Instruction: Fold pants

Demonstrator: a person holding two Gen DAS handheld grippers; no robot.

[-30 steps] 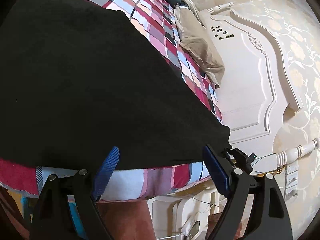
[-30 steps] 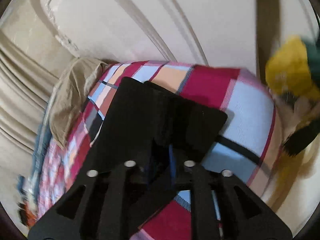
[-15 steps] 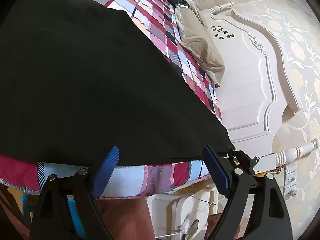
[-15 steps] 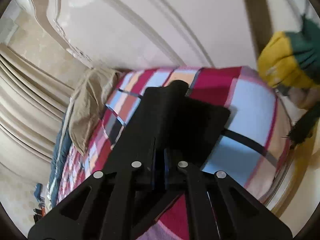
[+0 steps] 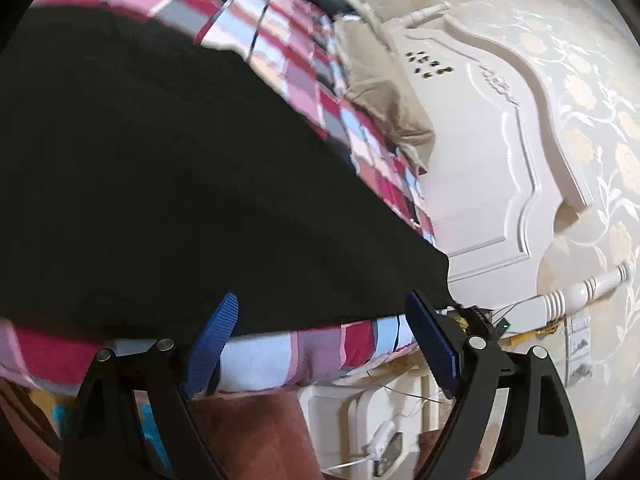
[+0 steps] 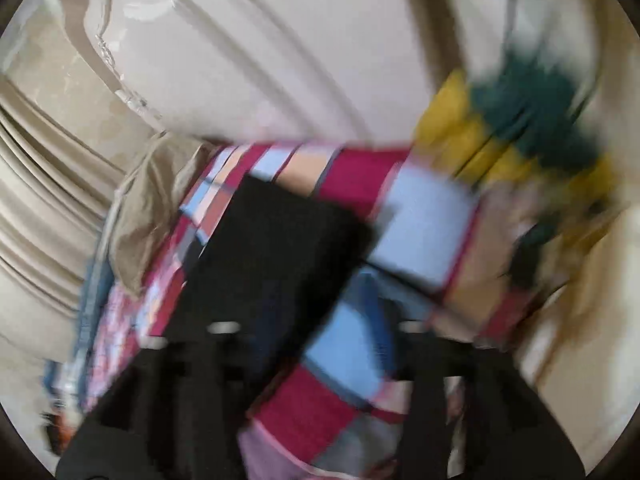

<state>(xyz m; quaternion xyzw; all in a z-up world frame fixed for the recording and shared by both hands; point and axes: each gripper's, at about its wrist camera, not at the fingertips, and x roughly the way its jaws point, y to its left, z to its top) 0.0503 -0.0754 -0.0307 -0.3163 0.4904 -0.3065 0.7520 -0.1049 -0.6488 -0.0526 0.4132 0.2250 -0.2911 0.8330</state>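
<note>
Left claw over plaid bedspread

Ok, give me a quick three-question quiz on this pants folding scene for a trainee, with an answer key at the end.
1. True or false: the left gripper is clamped on the black pants.
2. What pattern covers the bedspread under the pants?
A. plain white
B. checked red, pink and blue
C. green stripes
3. In the right wrist view, what lies between the opening jaws of the right gripper: pants or bare bedspread?

Key
1. False: its blue pads stand wide apart at the near hem, pressing nothing.
2. B
3. Bare bedspread mostly; the view is blurred, and the pants reach only to the left jaw.
</note>
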